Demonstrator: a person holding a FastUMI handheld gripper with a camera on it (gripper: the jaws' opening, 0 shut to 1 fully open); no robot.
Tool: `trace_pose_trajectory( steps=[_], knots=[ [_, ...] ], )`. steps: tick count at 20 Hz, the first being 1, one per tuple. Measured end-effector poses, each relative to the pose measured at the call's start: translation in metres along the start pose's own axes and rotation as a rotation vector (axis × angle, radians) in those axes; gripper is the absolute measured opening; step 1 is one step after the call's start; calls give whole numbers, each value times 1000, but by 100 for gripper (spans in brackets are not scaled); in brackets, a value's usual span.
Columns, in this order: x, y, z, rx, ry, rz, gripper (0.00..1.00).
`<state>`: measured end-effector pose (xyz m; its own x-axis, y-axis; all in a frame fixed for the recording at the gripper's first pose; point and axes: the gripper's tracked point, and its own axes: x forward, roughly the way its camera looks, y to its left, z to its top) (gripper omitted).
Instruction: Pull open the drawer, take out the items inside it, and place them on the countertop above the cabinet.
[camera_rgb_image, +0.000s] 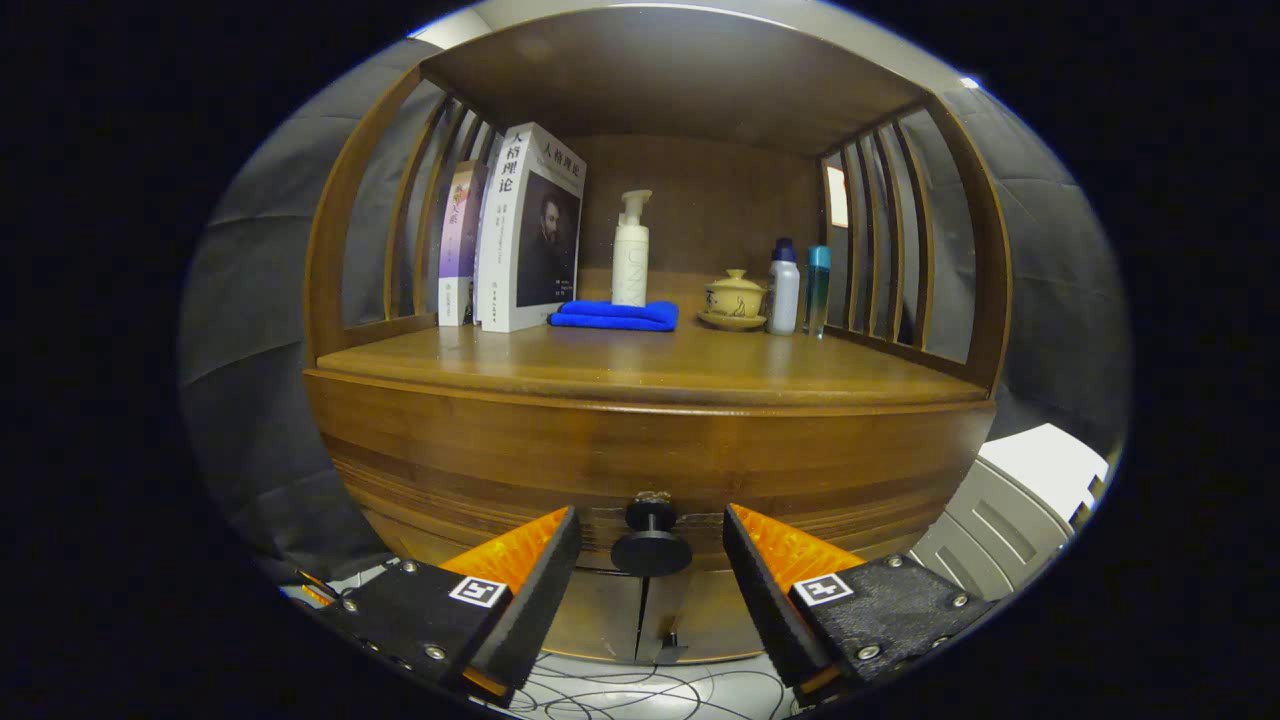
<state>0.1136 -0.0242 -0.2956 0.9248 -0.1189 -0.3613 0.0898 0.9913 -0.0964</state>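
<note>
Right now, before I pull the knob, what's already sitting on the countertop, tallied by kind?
Books: 2
Pump bottle: 1
Folded blue cloth: 1
Lidded tea bowl on saucer: 1
Capped bottles: 2
Total: 7
The tool is open, its fingers either side of the drawer knob.

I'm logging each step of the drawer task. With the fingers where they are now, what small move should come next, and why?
Probably ease forward a touch and close on the drawer knob. The gripper is open, one finger on each side of the knob, neither touching it. The drawer front looks shut under the countertop, so nothing inside can be reached until the knob is gripped and pulled.
</note>
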Motion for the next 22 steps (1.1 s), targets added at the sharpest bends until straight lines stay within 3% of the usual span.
trace_pose_trajectory(
  steps=[2,7,12,14,22],
  knots=[
    [8,-1,-7,10,14,6,81],
    [12,1,-10,20,-3,32,49],
    [13,2,-12,35,-5,56,35],
    [12,1,-13,17,-5,55,32],
    [-37,-5,-24,32,-2,44,31]
  ],
)
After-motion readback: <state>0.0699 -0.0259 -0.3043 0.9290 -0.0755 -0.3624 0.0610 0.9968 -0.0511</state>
